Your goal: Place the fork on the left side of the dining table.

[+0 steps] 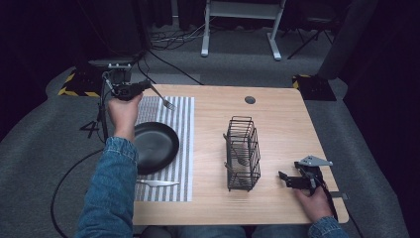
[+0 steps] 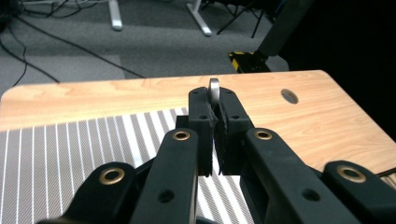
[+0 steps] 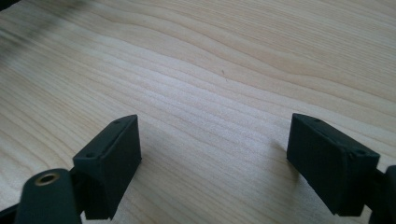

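Over the far left corner of the surface (image 1: 277, 114), the left tool (image 1: 143, 87) is clamped on a fork (image 1: 163, 99), held above the striped mat (image 1: 184, 144) with its tines pointing right. A black pan (image 1: 156, 146) and a knife (image 1: 157, 183) lie on the mat. The right tool (image 1: 285, 177) rests with its jaws apart beside the wire rack (image 1: 242, 153).

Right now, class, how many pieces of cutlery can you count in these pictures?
4, perhaps more hidden: a fork held in the left gripper, a knife on the striped mat, and two pieces in the wire rack.
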Available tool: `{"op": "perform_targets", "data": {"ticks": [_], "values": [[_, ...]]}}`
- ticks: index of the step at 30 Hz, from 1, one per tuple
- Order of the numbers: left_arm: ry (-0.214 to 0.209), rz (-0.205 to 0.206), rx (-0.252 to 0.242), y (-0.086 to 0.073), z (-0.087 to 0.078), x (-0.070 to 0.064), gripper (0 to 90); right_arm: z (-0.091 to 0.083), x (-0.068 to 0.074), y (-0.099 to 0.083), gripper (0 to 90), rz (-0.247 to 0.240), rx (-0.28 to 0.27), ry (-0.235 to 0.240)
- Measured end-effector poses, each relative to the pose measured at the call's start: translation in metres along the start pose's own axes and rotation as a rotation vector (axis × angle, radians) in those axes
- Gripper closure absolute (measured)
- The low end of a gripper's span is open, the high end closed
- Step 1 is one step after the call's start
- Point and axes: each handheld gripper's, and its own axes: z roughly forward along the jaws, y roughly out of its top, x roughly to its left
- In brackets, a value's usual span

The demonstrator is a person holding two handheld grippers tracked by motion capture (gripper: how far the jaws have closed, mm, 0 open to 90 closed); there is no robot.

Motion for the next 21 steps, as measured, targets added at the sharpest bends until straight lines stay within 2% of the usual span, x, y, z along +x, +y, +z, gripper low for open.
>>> {"op": "perform_targets", "data": {"ticks": [4,6,8,10,14,21], "values": [[0.010,0.001,0.013,-0.004,0.003,0.003,86.3,0.000,0.000,0.000,17.6,0.000,0.000,0.000],[0.026,0.028,0.032,-0.006,0.007,0.000,86.3,0.000,0.000,0.000,17.6,0.000,0.000,0.000],[0.028,0.031,0.035,-0.008,0.009,-0.001,86.3,0.000,0.000,0.000,17.6,0.000,0.000,0.000],[0.014,0.018,0.040,-0.011,0.015,-0.001,86.3,0.000,0.000,0.000,17.6,0.000,0.000,0.000],[0.032,0.011,0.057,-0.015,0.021,0.001,86.3,0.000,0.000,0.000,17.6,0.000,0.000,-0.001],[0.050,-0.010,0.059,-0.018,0.024,0.004,86.3,0.000,0.000,0.000,17.7,0.003,0.000,-0.004]]}}
